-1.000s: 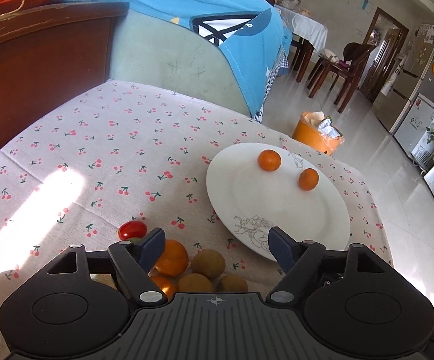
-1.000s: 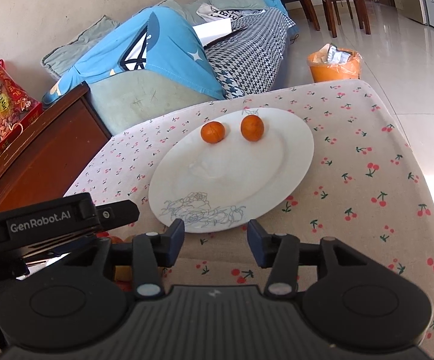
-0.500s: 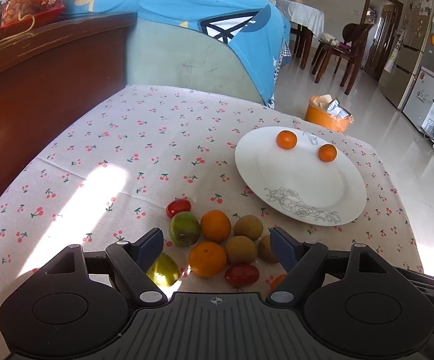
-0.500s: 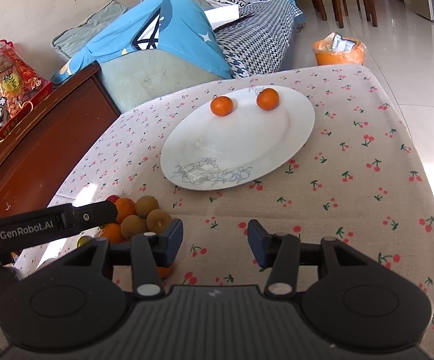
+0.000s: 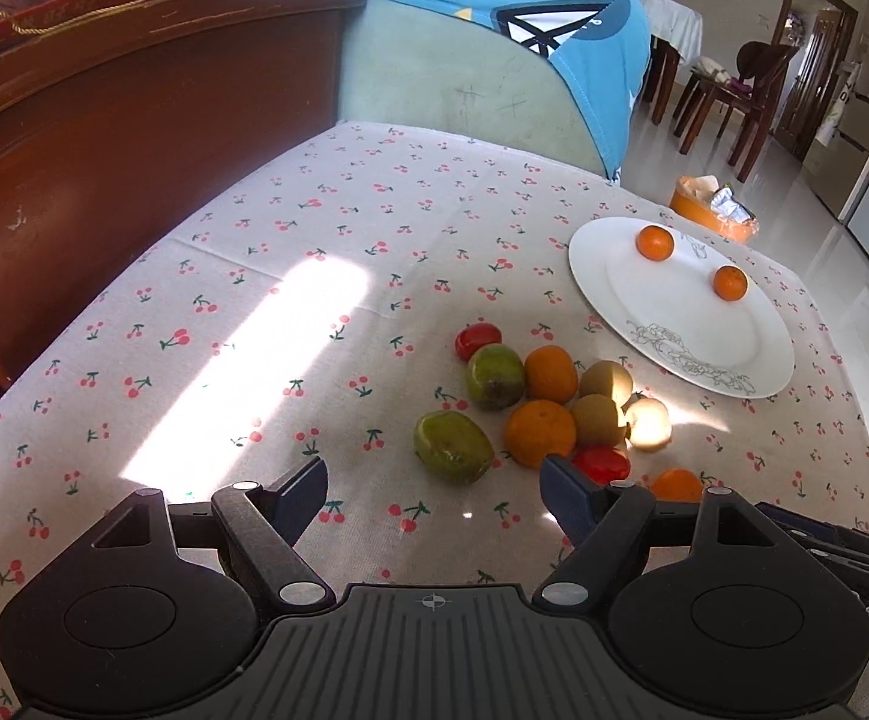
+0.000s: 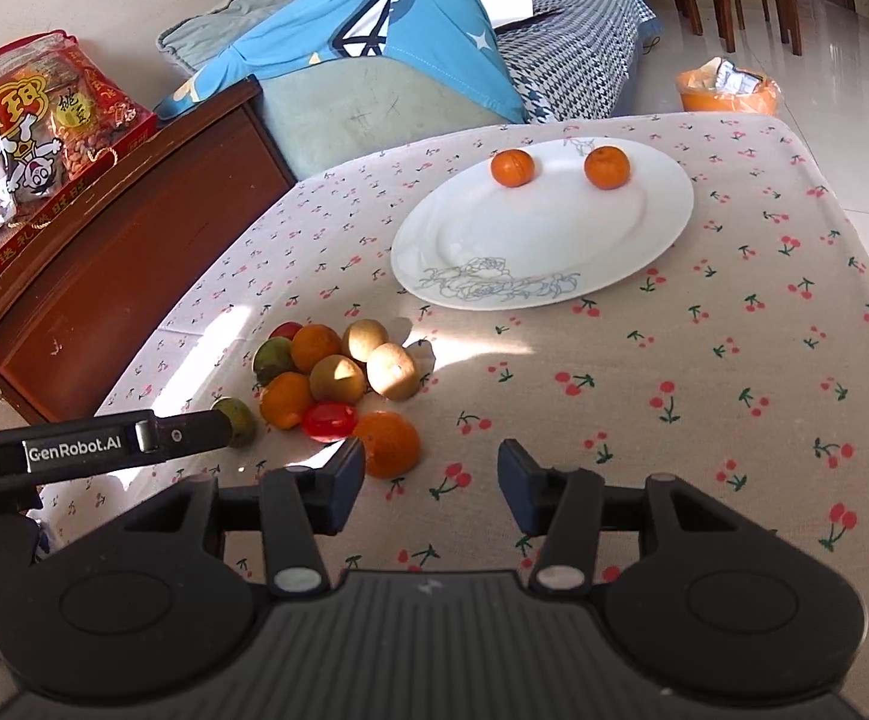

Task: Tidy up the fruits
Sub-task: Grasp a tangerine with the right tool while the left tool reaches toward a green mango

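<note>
Both my claws gape empty – left gripper [image 5: 433, 489], right gripper [image 6: 431, 471]. Fruit pile [image 6: 338, 381] sits centre-left, plate [image 6: 554, 252] upper centre. I'd straddle the nearest orange [image 6: 387, 443] squarely – close gently.

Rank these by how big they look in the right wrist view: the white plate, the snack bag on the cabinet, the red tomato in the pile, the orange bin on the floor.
1. White plate
2. Snack bag, cut off at the frame edge, so its place is unsure
3. Orange bin, far off, so it looks smaller than it is
4. Red tomato
</note>
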Available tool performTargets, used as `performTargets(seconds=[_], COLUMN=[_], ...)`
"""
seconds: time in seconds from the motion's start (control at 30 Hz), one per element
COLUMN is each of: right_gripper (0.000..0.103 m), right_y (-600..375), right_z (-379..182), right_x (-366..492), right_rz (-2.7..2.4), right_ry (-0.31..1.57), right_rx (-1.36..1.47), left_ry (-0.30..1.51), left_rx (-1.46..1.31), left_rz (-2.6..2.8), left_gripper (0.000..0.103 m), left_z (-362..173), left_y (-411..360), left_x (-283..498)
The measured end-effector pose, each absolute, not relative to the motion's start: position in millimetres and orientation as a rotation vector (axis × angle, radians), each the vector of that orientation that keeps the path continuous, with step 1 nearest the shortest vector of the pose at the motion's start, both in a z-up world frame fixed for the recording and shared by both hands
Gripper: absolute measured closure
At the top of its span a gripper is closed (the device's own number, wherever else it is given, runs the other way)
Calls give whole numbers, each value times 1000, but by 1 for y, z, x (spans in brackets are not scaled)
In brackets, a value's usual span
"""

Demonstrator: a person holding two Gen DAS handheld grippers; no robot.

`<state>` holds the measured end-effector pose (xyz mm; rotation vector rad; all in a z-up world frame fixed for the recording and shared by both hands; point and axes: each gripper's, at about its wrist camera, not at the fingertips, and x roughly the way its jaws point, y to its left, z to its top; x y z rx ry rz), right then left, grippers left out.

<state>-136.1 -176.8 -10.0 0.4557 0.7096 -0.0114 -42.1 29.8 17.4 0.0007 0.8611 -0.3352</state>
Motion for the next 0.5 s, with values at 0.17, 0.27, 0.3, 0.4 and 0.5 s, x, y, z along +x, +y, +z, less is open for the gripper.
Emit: performTargets(seconds=[0.17, 0.27, 0.3, 0.4, 0.5], right_gripper=[52, 52, 52, 52, 52], right_y=[-172, -168, -166, -161, -157], right_z=[-13, -14, -14, -14, -15], right_x=[-133, -133, -132, -130, -128], right_rz=[2, 11, 15, 17, 18], right_ry=[716, 720, 719, 714, 708], right_rx=[438, 424, 418, 390, 363], left_ry=[849, 832, 823, 801, 782], left_rx=[9, 26, 34, 42, 49], left_rz=[-320, -322, -324, -339, -341], left_gripper=[25, 25, 26, 27, 27], left_z=[13, 9, 9, 5, 2], left_y=[33, 31, 31, 29, 27], left_x=[-42, -42, -42, -42, -41])
